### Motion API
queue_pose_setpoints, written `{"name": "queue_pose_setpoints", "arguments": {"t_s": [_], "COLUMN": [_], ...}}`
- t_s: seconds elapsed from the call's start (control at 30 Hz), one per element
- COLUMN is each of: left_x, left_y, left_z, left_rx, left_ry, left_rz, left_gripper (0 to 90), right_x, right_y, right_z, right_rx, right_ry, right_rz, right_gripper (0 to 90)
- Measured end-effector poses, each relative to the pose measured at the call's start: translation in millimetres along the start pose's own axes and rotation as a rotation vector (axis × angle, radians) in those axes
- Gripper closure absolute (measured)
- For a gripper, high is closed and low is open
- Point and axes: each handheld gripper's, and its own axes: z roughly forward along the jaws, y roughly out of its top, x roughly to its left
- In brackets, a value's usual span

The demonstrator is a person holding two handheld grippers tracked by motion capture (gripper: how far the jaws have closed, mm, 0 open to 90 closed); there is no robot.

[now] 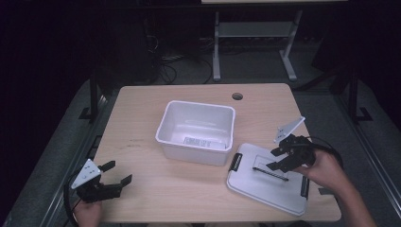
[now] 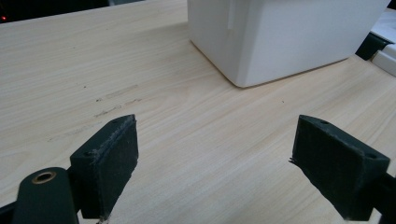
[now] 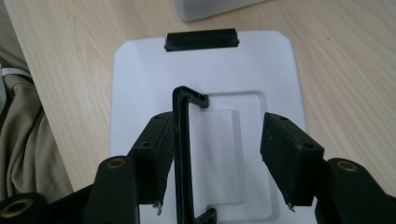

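Note:
A white bin [image 1: 196,130] stands open in the middle of the table, with a label [image 1: 198,141] lying on its floor. To its right lies its flat white lid [image 1: 265,182], with a black handle [image 1: 270,173] on top. My right gripper [image 1: 274,159] hovers low over the lid, open. In the right gripper view the handle [image 3: 183,154] stands up between the jaws of that gripper [image 3: 219,135], close against the left pad and well apart from the right one. My left gripper [image 1: 120,172] rests open at the near left. Between its fingertips [image 2: 219,140] there is bare wood, and the bin [image 2: 289,37] is ahead.
Black latches [image 1: 235,161] [image 1: 305,187] sit on the lid's two short ends. A cable hole [image 1: 237,96] is at the table's far edge. The lid's near corner reaches close to the table's front edge [image 1: 302,215]. A trouser leg [image 3: 23,140] shows beside the table.

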Motion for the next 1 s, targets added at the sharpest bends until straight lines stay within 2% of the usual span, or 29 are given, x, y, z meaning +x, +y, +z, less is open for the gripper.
{"name": "queue_pose_setpoints", "arguments": {"t_s": [0.57,0.83,1.0], "left_x": [-0.2,0.3,-0.1], "left_y": [0.4,0.3,0.4], "left_z": [-0.6,-1.3,-1.1], "left_rx": [-0.003,-0.006,-0.005], "left_ry": [0.004,0.005,0.004], "left_rz": [0.004,0.001,0.005], "left_gripper": [13.7,13.7,13.7], "right_x": [6.7,7.6,6.3], "right_y": [-19.0,-24.1,-25.7], "right_z": [21.3,28.0,30.0], "right_rx": [0.02,0.034,0.037], "right_ry": [0.02,0.029,0.04], "right_rz": [0.013,0.007,0.008], "right_gripper": [45.7,54.4,64.8]}}
